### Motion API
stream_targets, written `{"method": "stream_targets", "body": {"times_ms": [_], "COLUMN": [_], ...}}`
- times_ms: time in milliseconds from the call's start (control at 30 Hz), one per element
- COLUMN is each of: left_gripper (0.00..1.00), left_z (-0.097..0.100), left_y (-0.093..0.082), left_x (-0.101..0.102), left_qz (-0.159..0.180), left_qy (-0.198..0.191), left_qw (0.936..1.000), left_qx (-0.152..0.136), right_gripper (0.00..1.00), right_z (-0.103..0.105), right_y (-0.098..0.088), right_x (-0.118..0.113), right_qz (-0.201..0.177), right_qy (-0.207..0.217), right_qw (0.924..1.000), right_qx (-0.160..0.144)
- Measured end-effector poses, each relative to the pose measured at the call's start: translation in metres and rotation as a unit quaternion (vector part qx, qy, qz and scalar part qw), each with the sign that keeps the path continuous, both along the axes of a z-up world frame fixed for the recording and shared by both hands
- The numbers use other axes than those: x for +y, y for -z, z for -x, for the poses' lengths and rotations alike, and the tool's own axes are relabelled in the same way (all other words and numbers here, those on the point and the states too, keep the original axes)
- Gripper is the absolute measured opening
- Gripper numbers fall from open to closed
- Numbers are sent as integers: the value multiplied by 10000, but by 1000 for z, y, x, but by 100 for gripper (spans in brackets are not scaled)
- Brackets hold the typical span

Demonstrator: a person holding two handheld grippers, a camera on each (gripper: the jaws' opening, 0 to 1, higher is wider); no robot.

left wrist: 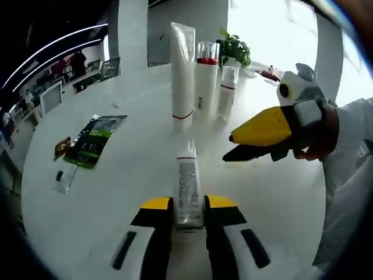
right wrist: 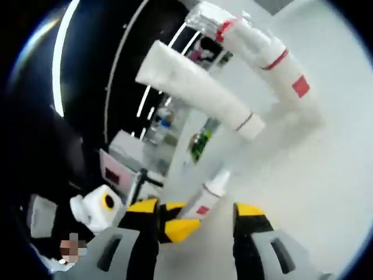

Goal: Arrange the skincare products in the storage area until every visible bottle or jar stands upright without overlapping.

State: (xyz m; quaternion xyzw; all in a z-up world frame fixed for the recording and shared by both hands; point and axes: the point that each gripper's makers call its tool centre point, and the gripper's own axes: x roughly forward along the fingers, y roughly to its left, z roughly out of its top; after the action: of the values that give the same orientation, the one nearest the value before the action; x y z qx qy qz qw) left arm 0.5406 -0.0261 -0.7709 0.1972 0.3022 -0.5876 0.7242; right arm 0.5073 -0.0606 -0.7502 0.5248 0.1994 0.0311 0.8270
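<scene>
The round white table [left wrist: 116, 192] carries a standing group: a tall tube [left wrist: 182, 76] and two bottles [left wrist: 205, 81] beside it. Nearer than that tube, the left gripper [left wrist: 188, 217] clamps a small lying tube [left wrist: 187, 184]; tipping it up carelessly risks toppling the group. The right gripper [left wrist: 233, 147], beside the small tube, is spread and empty.

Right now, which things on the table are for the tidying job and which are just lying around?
For the job:
- small tube, held in the left gripper
- tall white tube, standing
- red-capped bottle, standing
- clear bottle, standing

Just lying about:
- green packet
- small brown packet
- potted plant
</scene>
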Motion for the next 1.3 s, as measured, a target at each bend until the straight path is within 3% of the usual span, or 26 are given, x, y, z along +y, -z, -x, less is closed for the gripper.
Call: {"method": "stream_targets", "body": {"times_ms": [100, 167, 233, 567, 633, 767, 1133, 1233, 1300], "left_gripper": [18, 18, 18, 18, 18, 18, 18, 18, 18], "left_z": [1, 5, 7, 11, 13, 13, 8, 11, 16], "left_y": [1, 0, -2, -14, -14, -16, -12, -8, -8], "left_x": [1, 0, 0, -2, -1, -1, -1, -1, -1], "left_qz": [-38, -47, -49, 70, 60, 78, 143, 121, 144], "left_qy": [2, -8, -58, -75, -45, -15, 218, 405, 408], "left_qw": [10000, 9995, 9982, 9963, 9965, 9968, 9980, 9986, 9987], "left_qx": [71, 313, 595, 848, 837, 789, 571, 310, 261], "right_gripper": [50, 47, 45, 32, 28, 22, 19, 15, 14], "right_z": [-5, -9, -11, -25, -26, -29, -29, -26, -26], "right_y": [6, 8, 10, 18, 21, 24, 25, 17, 4], "right_x": [-1, -4, -4, -10, -13, -13, -12, -13, -19], "right_qz": [-427, -642, -674, -849, -1060, -1057, -1241, -988, -440], "right_qy": [273, 444, 437, 709, 897, 891, 895, 866, 868], "right_qw": [9987, 9969, 9967, 9936, 9900, 9900, 9873, 9907, 9952], "right_qx": [77, 74, 94, 213, 264, 288, 425, 342, 135]}}
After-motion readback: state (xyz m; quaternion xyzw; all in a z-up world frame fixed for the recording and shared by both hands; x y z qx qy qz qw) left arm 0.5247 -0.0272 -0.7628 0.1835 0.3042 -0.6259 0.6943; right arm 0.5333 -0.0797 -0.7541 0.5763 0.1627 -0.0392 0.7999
